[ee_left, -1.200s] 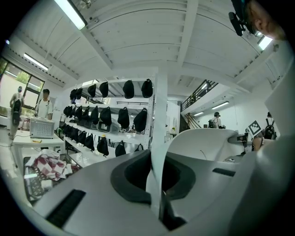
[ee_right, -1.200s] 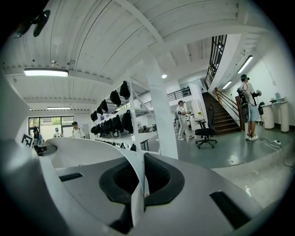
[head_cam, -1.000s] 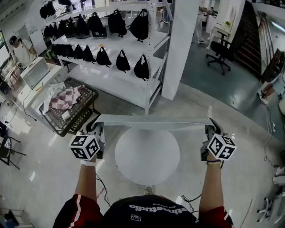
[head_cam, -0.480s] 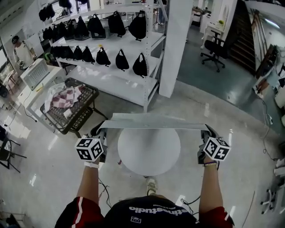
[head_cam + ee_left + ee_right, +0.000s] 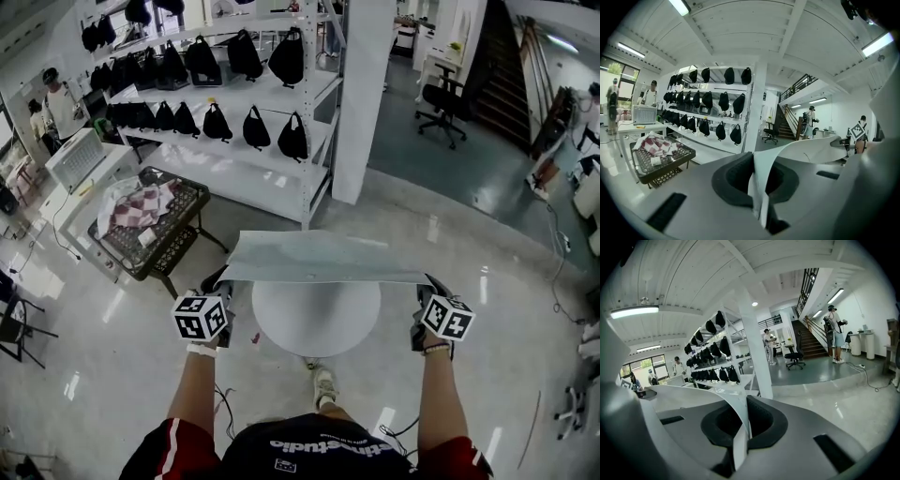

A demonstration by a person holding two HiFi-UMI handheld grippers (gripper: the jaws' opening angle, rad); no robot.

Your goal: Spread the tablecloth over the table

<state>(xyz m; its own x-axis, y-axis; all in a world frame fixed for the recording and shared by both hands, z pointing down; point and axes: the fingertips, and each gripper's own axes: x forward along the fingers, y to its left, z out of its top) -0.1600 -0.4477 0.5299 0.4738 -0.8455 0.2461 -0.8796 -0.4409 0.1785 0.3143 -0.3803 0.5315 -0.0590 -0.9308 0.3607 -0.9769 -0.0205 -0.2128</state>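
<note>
— Tablecloth [image 5: 323, 258]: where is it?
— Up in the air, a pale flat sheet pulled out between the two grippers. Seen from the head view it hangs over the far rim of the round white table [image 5: 317, 328], at the table's 12 o'clock, and reaches out beyond it over the floor.
— And the left gripper [image 5: 217, 284]?
— At the table's 10 o'clock. Its pads [image 5: 731, 176] are clamped on a corner of the cloth, which rises out of them and sweeps off towards 2 o'clock in its own view.
— The right gripper [image 5: 427, 284]?
— At the table's 2 o'clock, pinched shut on the other corner. The cloth leaves its pads [image 5: 764, 420] and curves away towards 10 o'clock.
— Around them?
— A shelf rack [image 5: 234, 122] of black bags at 11 o'clock, a wire cart [image 5: 178, 234] with checked fabric at 10 o'clock, a white pillar [image 5: 361, 94] at 12 o'clock
</note>
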